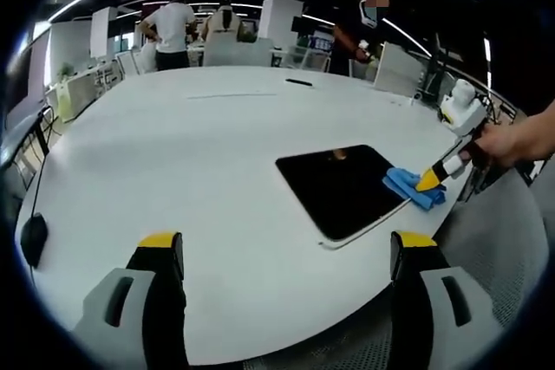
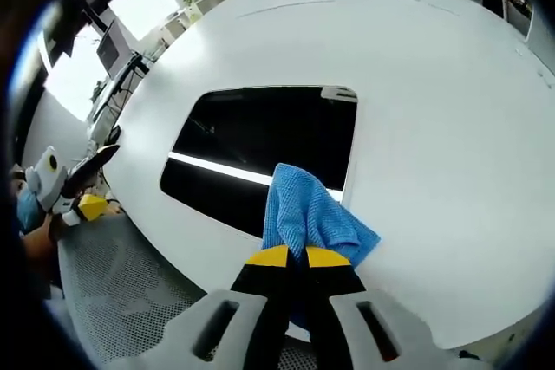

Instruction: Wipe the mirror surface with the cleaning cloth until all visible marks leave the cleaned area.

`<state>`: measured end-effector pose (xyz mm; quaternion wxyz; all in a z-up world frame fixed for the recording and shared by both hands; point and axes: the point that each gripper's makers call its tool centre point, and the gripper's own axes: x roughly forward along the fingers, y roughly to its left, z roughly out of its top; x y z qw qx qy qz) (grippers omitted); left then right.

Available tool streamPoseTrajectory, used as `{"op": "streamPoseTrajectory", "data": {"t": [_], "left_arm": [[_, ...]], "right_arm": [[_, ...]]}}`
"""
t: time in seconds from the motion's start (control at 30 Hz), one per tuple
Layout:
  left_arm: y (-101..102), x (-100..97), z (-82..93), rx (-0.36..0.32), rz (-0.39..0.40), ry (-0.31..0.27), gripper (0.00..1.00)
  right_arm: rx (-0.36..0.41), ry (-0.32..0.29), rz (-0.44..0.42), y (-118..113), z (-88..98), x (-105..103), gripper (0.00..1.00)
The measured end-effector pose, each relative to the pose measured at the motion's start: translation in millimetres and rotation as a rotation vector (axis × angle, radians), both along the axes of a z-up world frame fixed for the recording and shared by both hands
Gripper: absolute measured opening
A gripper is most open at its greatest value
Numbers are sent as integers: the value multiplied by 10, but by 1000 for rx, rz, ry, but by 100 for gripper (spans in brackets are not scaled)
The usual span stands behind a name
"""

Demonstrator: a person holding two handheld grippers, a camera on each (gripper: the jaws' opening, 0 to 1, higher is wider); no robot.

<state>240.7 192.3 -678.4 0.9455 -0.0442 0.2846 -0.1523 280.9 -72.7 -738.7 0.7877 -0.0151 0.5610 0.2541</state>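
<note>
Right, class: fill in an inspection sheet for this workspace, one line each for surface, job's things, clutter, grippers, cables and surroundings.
Surface: white table, mostly bare.
Job's things: mirror flat near the table edge; blue cloth lying over its corner.
Clutter: small dark object at the far side.
Grippers: right gripper shut on the cloth; left gripper open, holding nothing.
Cables: cable hanging off the table edge.
Surroundings: office, people standing beyond the table.

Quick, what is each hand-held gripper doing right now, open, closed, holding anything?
Left hand-held gripper: open, holding nothing, above the white table.
Right hand-held gripper: closed on the blue cleaning cloth, at the mirror edge.
</note>
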Motion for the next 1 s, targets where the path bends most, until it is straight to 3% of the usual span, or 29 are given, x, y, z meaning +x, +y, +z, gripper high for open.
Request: {"op": "streamPoseTrajectory", "data": {"t": [0.43,1.0], "left_arm": [[-9,18,18,-3,-7,-15,99],[-83,-9,9,-15,-45,-5,99]], "right_arm": [[11,11,-11,28,-5,120,0],[-14,2,-29,58,-19,616,0]]}}
